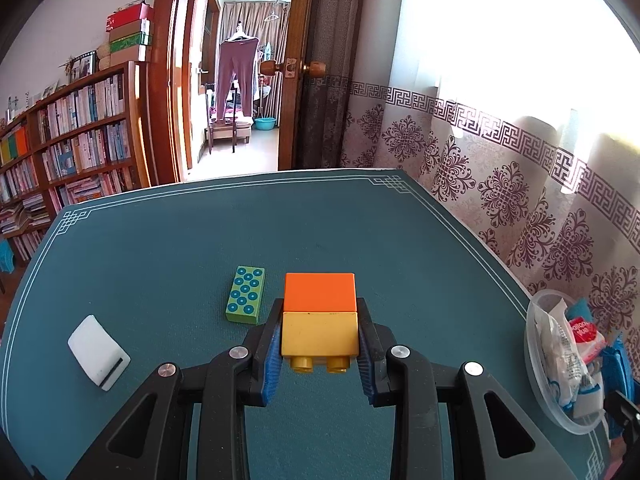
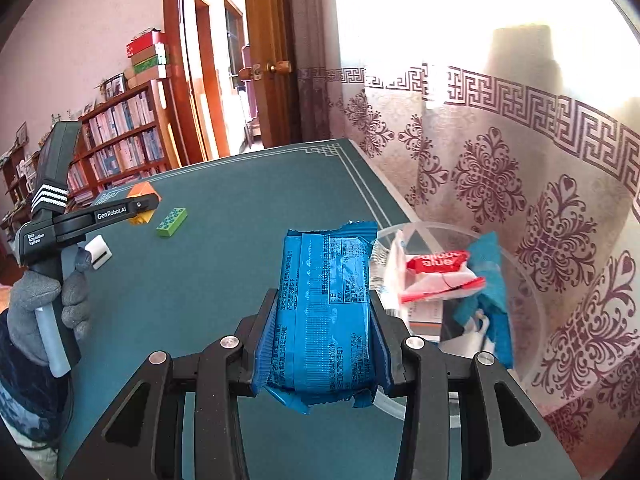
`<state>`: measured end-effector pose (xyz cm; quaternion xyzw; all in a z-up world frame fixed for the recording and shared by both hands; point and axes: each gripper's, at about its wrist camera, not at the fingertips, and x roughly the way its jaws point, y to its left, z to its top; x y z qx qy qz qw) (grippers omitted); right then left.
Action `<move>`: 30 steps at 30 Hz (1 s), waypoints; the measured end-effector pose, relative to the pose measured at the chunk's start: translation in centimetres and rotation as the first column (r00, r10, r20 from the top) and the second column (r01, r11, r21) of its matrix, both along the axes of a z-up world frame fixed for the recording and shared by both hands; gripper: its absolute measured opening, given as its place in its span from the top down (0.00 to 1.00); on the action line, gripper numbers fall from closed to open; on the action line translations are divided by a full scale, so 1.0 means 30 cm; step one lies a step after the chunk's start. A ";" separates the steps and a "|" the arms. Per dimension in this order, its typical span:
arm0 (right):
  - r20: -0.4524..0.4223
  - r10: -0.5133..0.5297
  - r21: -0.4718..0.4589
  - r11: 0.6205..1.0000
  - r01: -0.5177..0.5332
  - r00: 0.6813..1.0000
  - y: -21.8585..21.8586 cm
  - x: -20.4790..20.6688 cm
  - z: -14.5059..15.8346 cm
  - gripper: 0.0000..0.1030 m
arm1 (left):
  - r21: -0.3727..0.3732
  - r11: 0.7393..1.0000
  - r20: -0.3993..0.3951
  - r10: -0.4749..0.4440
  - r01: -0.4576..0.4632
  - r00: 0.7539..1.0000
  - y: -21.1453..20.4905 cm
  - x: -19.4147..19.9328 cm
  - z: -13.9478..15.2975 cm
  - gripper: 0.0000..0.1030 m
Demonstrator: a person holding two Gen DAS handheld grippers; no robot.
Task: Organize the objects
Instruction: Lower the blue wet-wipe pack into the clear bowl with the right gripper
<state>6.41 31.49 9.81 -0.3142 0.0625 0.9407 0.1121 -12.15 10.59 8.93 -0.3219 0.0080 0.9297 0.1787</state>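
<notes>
Our teal table (image 1: 168, 248) stands by a patterned curtain (image 1: 500, 184), with a bookshelf (image 1: 72, 140) and open door behind. Our left gripper (image 1: 320, 332) clamps stacked blocks (image 1: 320, 316); our right gripper (image 2: 322, 328) clamps a blue packet (image 2: 324, 304) beside the bowl (image 2: 524, 320).

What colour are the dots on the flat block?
Blue dots on the green flat block, clearest in the left wrist view.
</notes>
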 end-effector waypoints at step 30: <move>0.088 -0.166 -0.095 0.980 0.174 0.982 0.246 -0.006 -0.158 0.59 | -0.026 0.999 0.003 -0.048 0.048 0.999 0.055 0.045 -0.020 0.68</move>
